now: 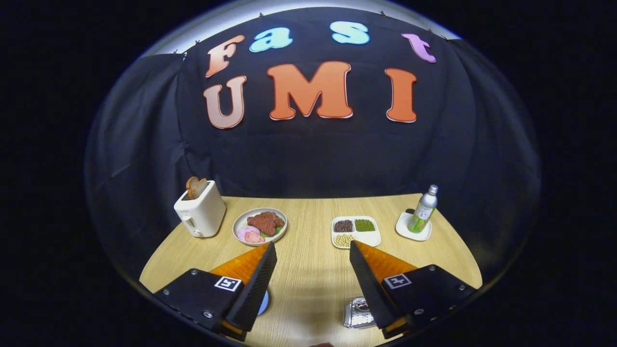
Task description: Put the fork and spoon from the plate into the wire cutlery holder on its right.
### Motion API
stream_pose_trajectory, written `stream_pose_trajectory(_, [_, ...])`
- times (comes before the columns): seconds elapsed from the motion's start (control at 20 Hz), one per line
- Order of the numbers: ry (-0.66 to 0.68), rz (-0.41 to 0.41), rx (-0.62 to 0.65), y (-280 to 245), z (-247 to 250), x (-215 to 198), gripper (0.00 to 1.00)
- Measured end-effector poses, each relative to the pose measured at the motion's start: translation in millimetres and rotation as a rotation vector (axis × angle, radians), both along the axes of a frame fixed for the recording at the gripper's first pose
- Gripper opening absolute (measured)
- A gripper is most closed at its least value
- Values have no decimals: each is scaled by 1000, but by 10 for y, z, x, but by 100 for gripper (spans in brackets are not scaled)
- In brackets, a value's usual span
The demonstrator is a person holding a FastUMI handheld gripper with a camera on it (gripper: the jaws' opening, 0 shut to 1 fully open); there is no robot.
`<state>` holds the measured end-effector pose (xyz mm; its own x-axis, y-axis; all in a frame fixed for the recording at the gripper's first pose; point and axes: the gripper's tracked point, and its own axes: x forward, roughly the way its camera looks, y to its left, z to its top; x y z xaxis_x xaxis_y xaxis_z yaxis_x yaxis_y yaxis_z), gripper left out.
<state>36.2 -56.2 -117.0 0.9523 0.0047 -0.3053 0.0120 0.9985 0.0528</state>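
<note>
Gripper fingers spread wide, holding nothing, above the wooden table. A shiny perforated metal cutlery holder shows partly beneath the right finger; a blue-rimmed plate edge peeks beside the left finger.

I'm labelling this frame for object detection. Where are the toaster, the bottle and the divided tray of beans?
toaster (202, 214): gripper view, on its white side wall.
bottle (422, 214): gripper view, on its green label.
divided tray (371, 238): gripper view, on its bare white compartment.
gripper (312, 251): gripper view, fingers open, nothing between them.

Screwed black tongs, square markers
</note>
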Motion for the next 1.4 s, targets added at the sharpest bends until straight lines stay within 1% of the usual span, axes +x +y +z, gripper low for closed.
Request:
stream_pose_trajectory(0.15, [-41, 28, 0, 318, 67, 15, 92])
stream_pose_trajectory(0.45, [-53, 95, 1, 906, -8, 53, 93])
stream_pose_trajectory(0.65, [19, 180, -28, 1366, -342, 1, 95])
stream_pose_trajectory(1.0, [162, 265, -56, 1878, -1073, -176, 95])
stream_pose_trajectory(1.15, [230, 285, -72, 2018, -1422, -267, 95])
stream_pose_trajectory(1.4, [321, 291, -80, 2183, -1947, -341, 95])
